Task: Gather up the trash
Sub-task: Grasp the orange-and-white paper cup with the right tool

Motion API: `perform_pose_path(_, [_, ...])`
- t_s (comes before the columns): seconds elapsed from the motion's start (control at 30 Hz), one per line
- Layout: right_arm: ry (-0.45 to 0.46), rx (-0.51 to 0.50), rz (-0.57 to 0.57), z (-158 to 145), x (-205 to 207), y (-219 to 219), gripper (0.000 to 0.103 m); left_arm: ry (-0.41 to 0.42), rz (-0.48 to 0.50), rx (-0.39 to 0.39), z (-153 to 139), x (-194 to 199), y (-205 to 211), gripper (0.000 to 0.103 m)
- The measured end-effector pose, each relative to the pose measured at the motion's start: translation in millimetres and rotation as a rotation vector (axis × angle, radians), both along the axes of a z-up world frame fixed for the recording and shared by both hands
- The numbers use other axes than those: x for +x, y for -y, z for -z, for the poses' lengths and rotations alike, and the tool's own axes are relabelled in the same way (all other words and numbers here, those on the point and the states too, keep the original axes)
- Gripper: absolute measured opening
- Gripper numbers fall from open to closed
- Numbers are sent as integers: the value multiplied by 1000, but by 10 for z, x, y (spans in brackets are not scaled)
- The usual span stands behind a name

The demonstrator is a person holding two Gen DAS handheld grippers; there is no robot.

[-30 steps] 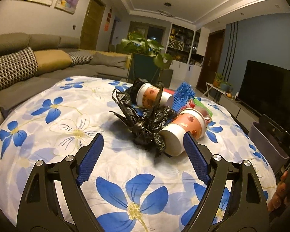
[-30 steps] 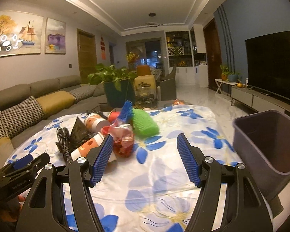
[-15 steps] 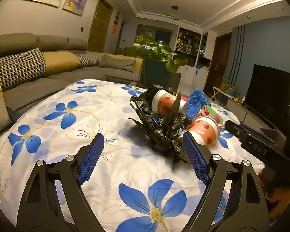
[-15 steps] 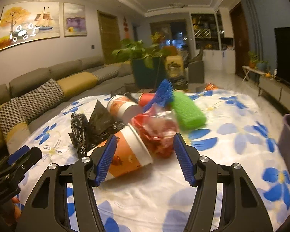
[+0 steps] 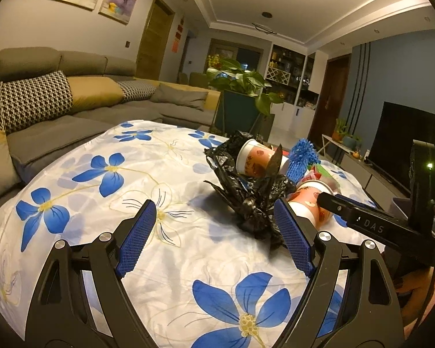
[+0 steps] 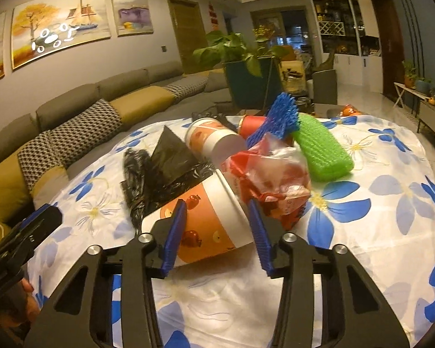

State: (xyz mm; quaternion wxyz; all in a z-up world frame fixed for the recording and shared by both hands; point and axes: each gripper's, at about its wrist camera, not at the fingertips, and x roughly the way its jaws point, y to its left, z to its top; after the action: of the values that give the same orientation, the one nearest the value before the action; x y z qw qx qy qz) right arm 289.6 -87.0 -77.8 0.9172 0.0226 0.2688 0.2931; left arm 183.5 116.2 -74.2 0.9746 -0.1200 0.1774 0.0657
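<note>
Right tool (image 6: 216,233) astride tipped paper cup (image 6: 206,226), pads seemingly touching.

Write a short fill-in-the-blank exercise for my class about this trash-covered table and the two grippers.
1. The right gripper has its fingers on either side of a paper ____ lying on its side.
2. The crumpled bag ahead of the left gripper is ____ in colour.
3. The foam net sleeve beside the blue one is ____.

Missing words: cup; black; green

Orange/white paper cup (image 6: 208,217) on side, btwn tongs (image 6: 217,232).
</note>
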Motion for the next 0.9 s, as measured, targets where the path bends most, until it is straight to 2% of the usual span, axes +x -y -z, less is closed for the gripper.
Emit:
perform_pose_path(0.07, [-11, 10, -24, -4, -42, 24, 30, -2, 0, 1, 2, -5, 3, 82])
perform_pose_path(0.27, [-40, 50, -101, 29, -274, 74, 13, -14, -1, -3, 25, 9, -6, 82])
perform_pose_path(0.33, [-39, 52, -120, 36, -348, 49, 11, -21, 2, -6, 39, 20, 2, 82])
perform_pose_path(0.5, [-29, 46, -147, 57, -497, -72, 11, -37, 15, -10, 78, 38, 41, 82])
perform_pose_path(0.9, [-64, 54, -168, 93, -493, -263, 11, -51, 7, 5, 87, 14, 41, 82])
